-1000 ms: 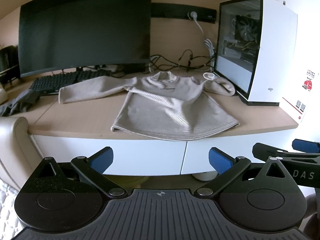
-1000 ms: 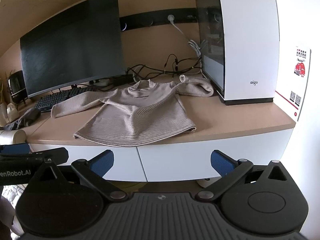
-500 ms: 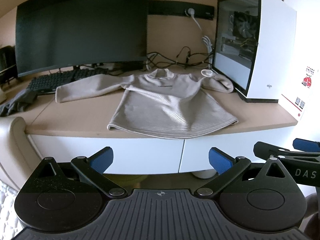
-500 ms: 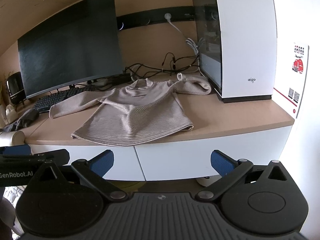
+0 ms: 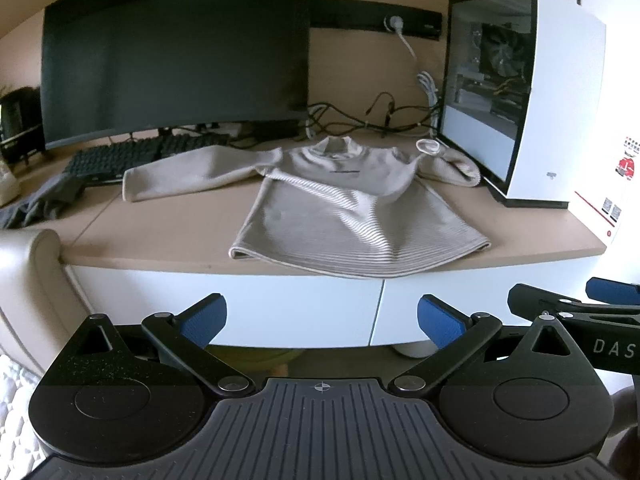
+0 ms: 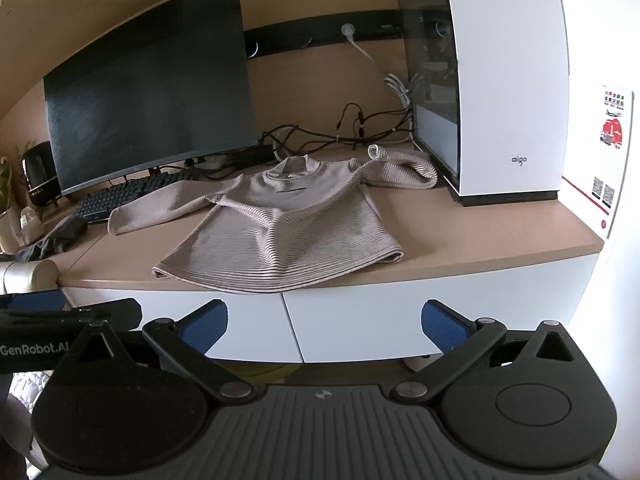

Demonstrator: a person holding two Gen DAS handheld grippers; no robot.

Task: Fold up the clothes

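A beige ribbed sweater [image 5: 352, 216] [image 6: 280, 232] lies face up and spread on the wooden desk [image 5: 160, 232], hem hanging slightly over the front edge. Its left sleeve [image 5: 192, 172] stretches toward the keyboard; its right sleeve [image 6: 404, 166] is bunched against the PC case. My left gripper [image 5: 322, 320] is open with nothing between its blue pads, held below and in front of the desk edge. My right gripper [image 6: 324, 322] is also open and holds nothing, at a similar distance, and shows at the right edge of the left wrist view.
A large dark monitor [image 5: 176, 60] and black keyboard [image 5: 132, 156] stand behind the sweater. A white PC case [image 5: 520, 100] sits at the right with tangled cables [image 6: 344, 128] behind. A dark grey cloth [image 5: 40, 200] lies at the desk's left; white drawers [image 6: 400, 312] are below.
Both views have shifted slightly: the desk and sweater sit a little higher and closer in frame. Both grippers stay open and the sweater has not moved.
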